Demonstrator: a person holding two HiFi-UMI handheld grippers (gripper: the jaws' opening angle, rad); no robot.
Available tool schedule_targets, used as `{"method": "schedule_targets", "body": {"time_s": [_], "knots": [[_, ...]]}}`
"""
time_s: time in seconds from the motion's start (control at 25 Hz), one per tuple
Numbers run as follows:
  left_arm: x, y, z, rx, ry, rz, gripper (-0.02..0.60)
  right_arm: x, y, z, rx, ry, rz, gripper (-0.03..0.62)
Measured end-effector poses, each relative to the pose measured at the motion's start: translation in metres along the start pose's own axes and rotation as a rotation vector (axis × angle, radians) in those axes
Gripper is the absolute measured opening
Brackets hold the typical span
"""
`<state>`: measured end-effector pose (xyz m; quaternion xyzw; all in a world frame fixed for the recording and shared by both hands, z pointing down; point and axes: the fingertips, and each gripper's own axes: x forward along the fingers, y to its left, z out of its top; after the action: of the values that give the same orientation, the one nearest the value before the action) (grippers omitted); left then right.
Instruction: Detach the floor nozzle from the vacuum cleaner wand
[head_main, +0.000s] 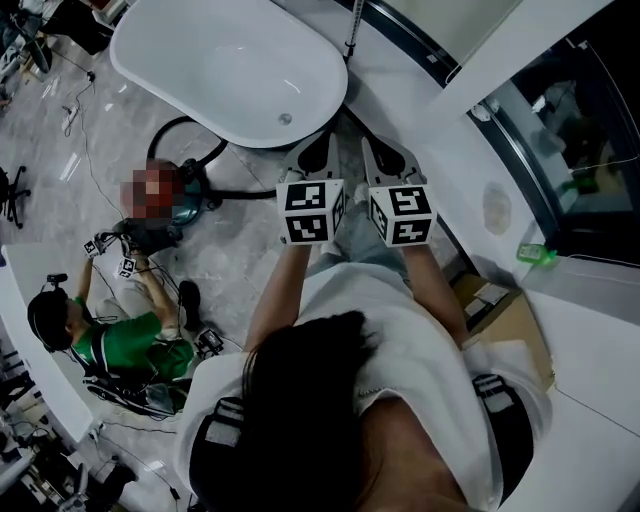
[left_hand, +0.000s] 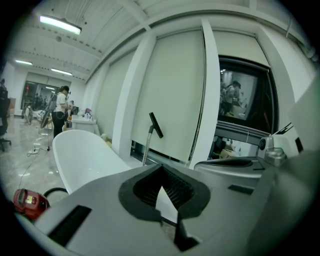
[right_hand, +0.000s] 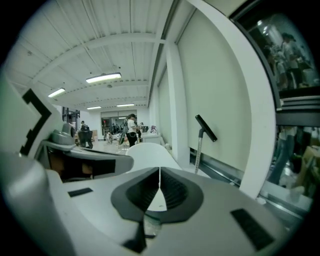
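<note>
A white bathtub (head_main: 225, 60) is filling the upper middle of the head view. The red vacuum cleaner (left_hand: 29, 202) is lying on the floor at the lower left of the left gripper view, well apart from both tools. The left gripper (head_main: 318, 148) and right gripper (head_main: 385, 150) are hovering side by side at centre frame, jaws pressed together on nothing; where the floor nozzle is lying I cannot tell.

the silver wand (right_hand: 199, 150) stands upright by the wall, its black floor nozzle (right_hand: 206, 128) tilted on top.
</note>
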<state>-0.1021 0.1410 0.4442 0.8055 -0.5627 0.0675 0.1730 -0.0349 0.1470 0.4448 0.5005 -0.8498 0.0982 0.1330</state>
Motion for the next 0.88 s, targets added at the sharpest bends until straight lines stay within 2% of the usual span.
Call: {"method": "schedule_targets", "body": {"time_s": [0.12,0.4,0.88], "knots": [[0.012,0.000,0.002,-0.005,-0.007,-0.005,0.000,0.008,-0.002,0.005,0.012,-0.029,0.041,0.015],[0.049,0.006,0.013,0.003,0.002,0.014,0.000,0.042,-0.027,0.015,-0.007,-0.022,0.043,0.015],[0.143,0.017,0.031,-0.037,0.040,0.045,0.000,0.116,-0.108,0.032,0.006,0.038,0.020,0.015]]}}
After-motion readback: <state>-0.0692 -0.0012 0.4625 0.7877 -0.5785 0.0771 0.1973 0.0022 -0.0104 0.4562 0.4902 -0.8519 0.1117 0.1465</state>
